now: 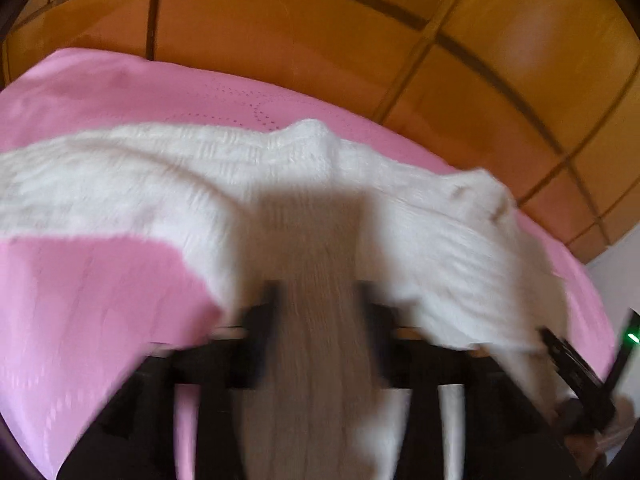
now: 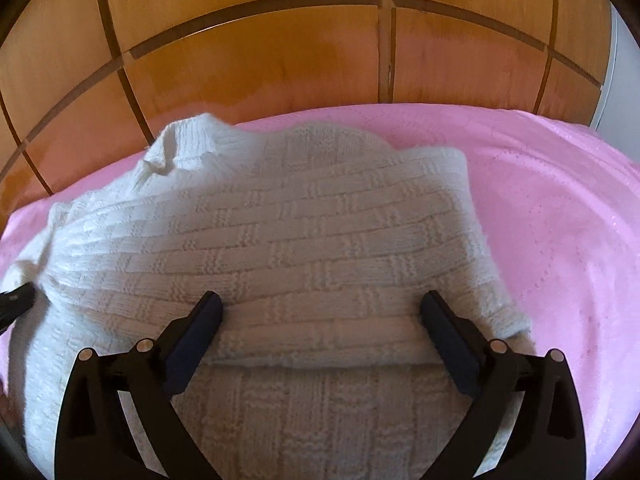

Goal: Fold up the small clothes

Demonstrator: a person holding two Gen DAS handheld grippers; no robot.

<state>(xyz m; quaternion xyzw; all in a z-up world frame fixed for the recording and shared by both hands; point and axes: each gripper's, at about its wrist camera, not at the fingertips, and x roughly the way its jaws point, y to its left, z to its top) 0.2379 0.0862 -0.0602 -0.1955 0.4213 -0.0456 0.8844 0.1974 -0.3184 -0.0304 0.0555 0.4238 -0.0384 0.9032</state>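
While the white knitted sweater lies spread across the pink bedcover, with the wooden wardrobe just behind, both tools are on it. One flap is already laid over the body, its edge running between the fingers of the right gripper, whose jaws stand wide apart above the knit, holding nothing. Over on the other side, the left gripper has a thick strip of the knit running between its fingers, which look pressed in on it, though that view is smeared with motion, so I would not swear to how firm the hold is.

My worry is the left side. If that pinch is shallow, the heavy knit could slide out partway through the swing and the fold would land crooked. A quick pull could also drag the whole sweater across the slippery cover and undo the flap under the right tool, since nothing pins it down. The loose cuff at the far edge could bunch too.
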